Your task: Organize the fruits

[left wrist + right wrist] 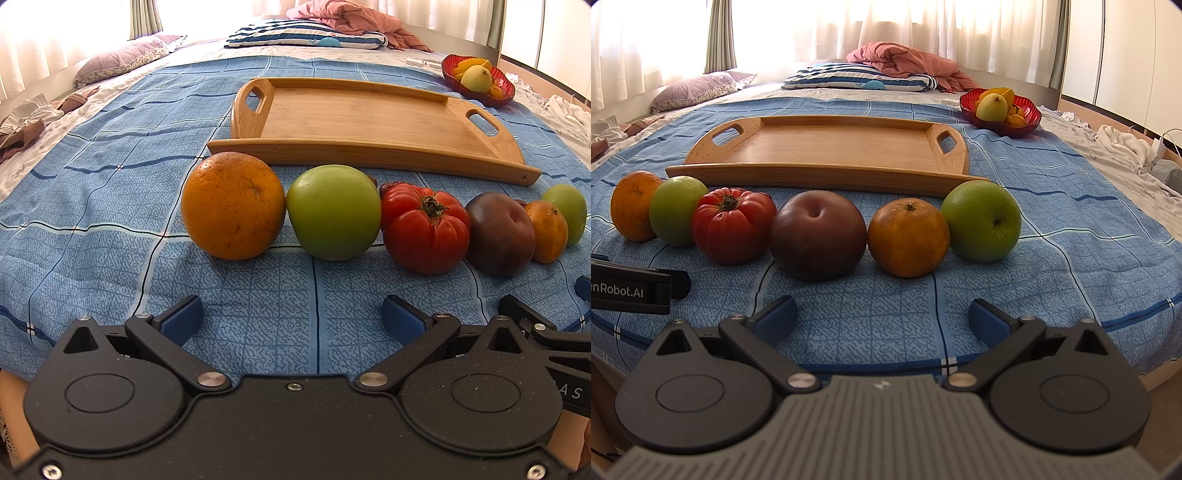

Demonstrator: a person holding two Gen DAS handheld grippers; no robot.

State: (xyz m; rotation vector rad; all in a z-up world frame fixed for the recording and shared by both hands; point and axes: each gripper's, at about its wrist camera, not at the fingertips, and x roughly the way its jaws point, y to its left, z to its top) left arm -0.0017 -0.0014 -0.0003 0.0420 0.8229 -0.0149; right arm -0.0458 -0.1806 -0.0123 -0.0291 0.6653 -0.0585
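While both tools wait short of the fruit, we read the row from left to right. Our left gripper (291, 317) has its blue pads spread wide and grasps nothing; it faces the gap between the large orange (232, 205) and the near green apple (333, 212). These two touch, so closing on either would probably nudge its neighbour, and a round fruit on soft bedding (110, 206) may roll off line. Next come the ribbed tomato (733, 225), whose soft flesh could bruise under a hard squeeze, and the dark plum (818, 234), smooth enough, we judge, to slip from the pads. Our right gripper (882, 317) is likewise spread and empty, aimed between the plum and the small orange (908, 237); the far green apple (981, 220) presses against that orange. Behind the row lies the wooden tray (812, 177), bare, its raised front rim a likely catch for any fruit carried too low. At far right the red bowl (1027, 123) already holds other fruit. With the tools side by side, they could collide.
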